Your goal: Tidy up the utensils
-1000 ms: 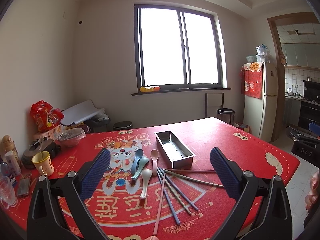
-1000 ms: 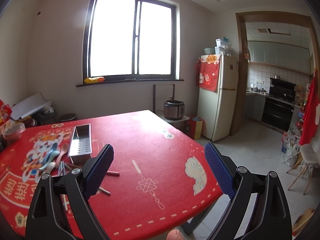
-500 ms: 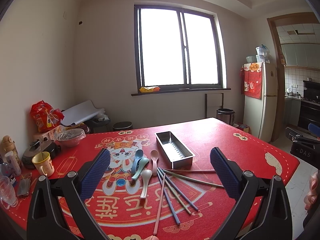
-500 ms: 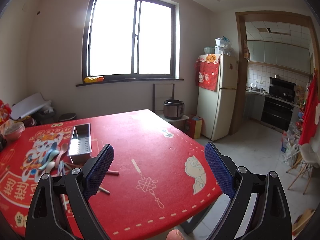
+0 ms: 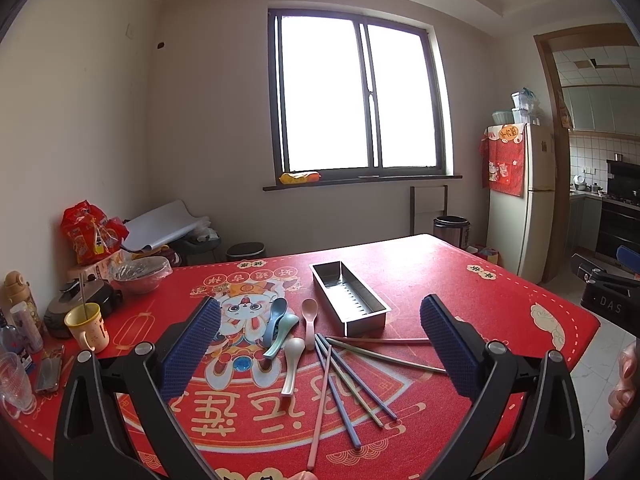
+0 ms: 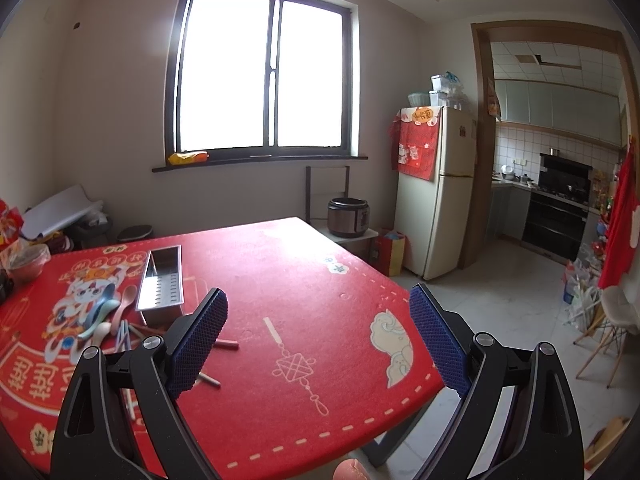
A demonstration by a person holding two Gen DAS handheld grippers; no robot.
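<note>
Loose utensils lie mid-table on the red printed table cover: four smooth plastic spoons in blue, teal, pink and white, then thin pastel chopsticks fanned out just in front of a rectangular steel tray with a slotted floor, nothing in it. Left tongs and right tongs both hover spread wide apart, blue ribbed pads, gripping nothing. Left view alone shows the yellow mug and clutter at the table's left edge; right view alone shows the bare right corner, the fridge front-on and the kitchen beyond.
</note>
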